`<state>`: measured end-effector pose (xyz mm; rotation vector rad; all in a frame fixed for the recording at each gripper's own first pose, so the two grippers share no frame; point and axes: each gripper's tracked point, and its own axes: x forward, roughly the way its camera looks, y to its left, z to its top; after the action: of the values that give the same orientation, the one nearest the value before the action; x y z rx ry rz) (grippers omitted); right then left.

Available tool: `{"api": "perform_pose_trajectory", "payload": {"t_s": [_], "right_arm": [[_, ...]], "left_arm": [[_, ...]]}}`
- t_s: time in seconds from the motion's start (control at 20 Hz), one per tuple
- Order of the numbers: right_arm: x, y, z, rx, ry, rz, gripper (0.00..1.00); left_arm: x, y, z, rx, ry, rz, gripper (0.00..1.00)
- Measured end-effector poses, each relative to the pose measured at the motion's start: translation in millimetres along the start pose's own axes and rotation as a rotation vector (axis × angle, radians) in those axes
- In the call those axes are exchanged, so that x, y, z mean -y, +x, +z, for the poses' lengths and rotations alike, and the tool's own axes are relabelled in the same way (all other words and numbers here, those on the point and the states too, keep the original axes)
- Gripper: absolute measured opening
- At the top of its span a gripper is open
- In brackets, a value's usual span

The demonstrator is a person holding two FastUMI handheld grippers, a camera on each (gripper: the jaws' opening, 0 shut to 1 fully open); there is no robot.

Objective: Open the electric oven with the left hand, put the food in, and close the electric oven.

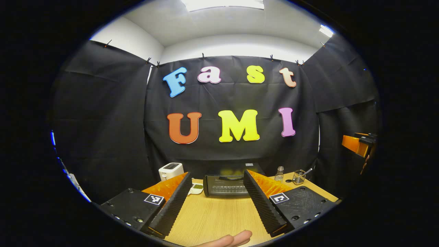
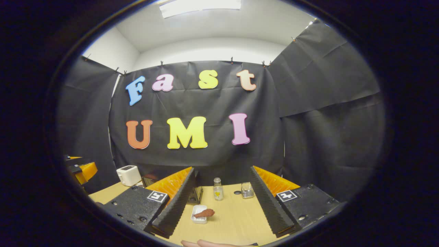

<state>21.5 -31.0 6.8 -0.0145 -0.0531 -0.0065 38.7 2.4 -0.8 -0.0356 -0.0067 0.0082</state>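
The black electric oven [image 1: 226,185] stands at the back of the wooden table [image 1: 212,216], its door shut, straight ahead between my left gripper's fingers. My left gripper [image 1: 217,173] is open, well short of the oven, holding nothing. In the right gripper view a brown piece of food [image 2: 205,212] lies on a small white dish [image 2: 198,218] just inside the left finger. My right gripper [image 2: 222,169] is open above the table and empty. A corner of the oven [image 2: 196,195] peeks out behind that finger.
A white toaster [image 1: 170,170] stands left of the oven, with a small white dish [image 1: 197,188] beside it. A small bottle [image 2: 217,189] and a glass jar [image 2: 247,190] stand at the back. A person's fingers [image 1: 233,239] show at the near edge.
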Motion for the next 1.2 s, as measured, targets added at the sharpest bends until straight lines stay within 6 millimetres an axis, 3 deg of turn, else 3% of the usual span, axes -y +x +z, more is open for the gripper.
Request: {"api": "perform_pose_trajectory", "payload": {"t_s": [0.2, 0.25, 0.6, 0.8, 1.05, 1.2], "right_arm": [[12.2, 9.9, 11.8, 0.022, 0.019, 0.013, 1.0], [14.8, 13.2, 15.2, 0.029, 0.025, 0.018, 0.96], [38.3, 50.2, 9.1, 0.037, -0.003, -0.004, 1.0], [40.2, 67.8, 0.9, 0.017, -0.015, -0.005, 1.0], [25.5, 77.0, -2.9, -0.003, 0.012, 0.067, 1.0], [29.5, 80.7, -5.9, -0.011, 0.022, 0.082, 1.0]], "left_arm": [[-1.5, 26.7, 0.4, 0.0, 0.015, 0.015, 0.96], [2.8, 34.1, 4.1, 0.011, 0.013, 0.009, 0.96], [33.5, 110.5, 5.8, 0.002, -0.028, -0.033, 0.96], [59.1, 170.0, -26.1, -0.076, -0.059, -0.126, 0.96], [61.9, 245.5, -73.0, -0.166, -0.035, -0.116, 0.96], [65.7, 281.5, -105.1, -0.238, -0.017, -0.129, 0.96]]}}
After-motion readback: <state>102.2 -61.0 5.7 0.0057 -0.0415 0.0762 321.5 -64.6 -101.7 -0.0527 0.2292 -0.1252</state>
